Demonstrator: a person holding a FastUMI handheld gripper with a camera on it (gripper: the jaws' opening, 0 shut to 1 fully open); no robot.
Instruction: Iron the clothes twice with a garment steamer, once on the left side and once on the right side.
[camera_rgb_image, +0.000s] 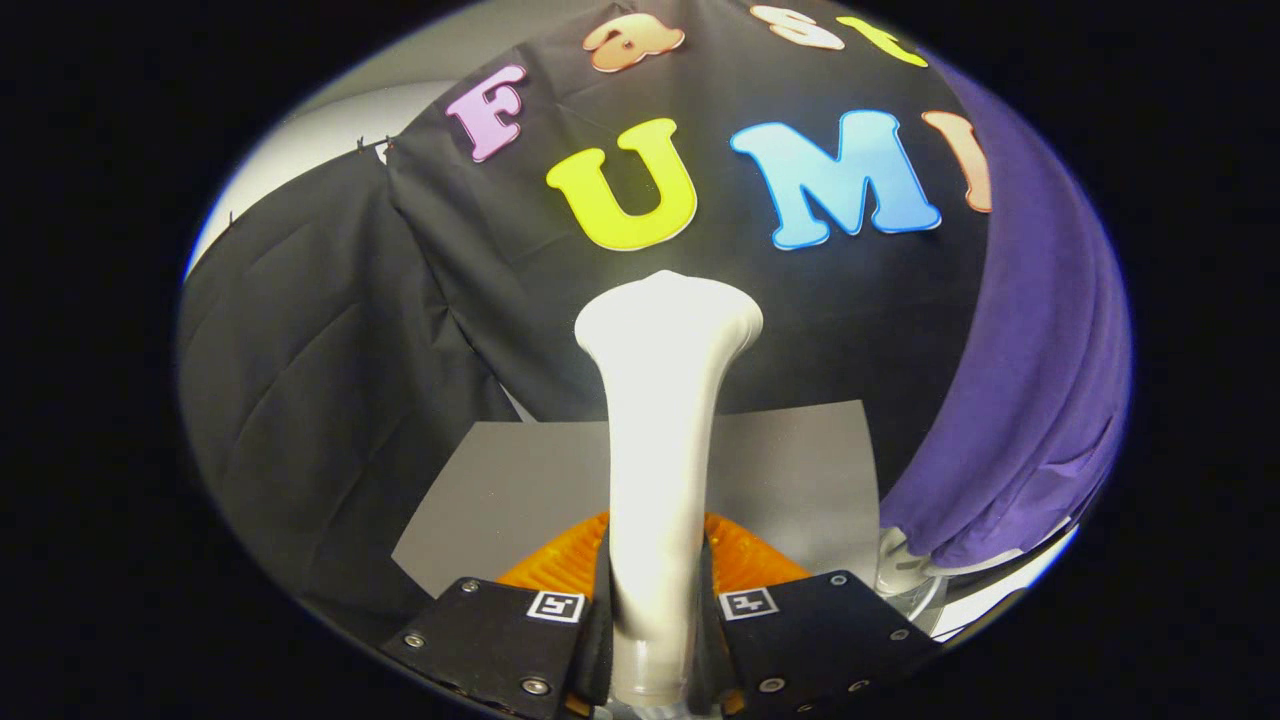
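The gripper (655, 640) pinches the white plastic garment steamer's handle (655, 480), both fingers pressed on it, its flared head rising toward twelve o'clock. The hanging purple cloth garment (1030, 400) lies beyond at two o'clock, apart from the head; both passes seem left to do.

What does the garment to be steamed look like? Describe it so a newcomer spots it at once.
Start at the black cloth wall beyond the fingers. To the right of it hangs the purple garment, draping down in soft folds past the grey sheet. It is the one purple fabric here, off to the right of the white steamer that the gripper is shut on.
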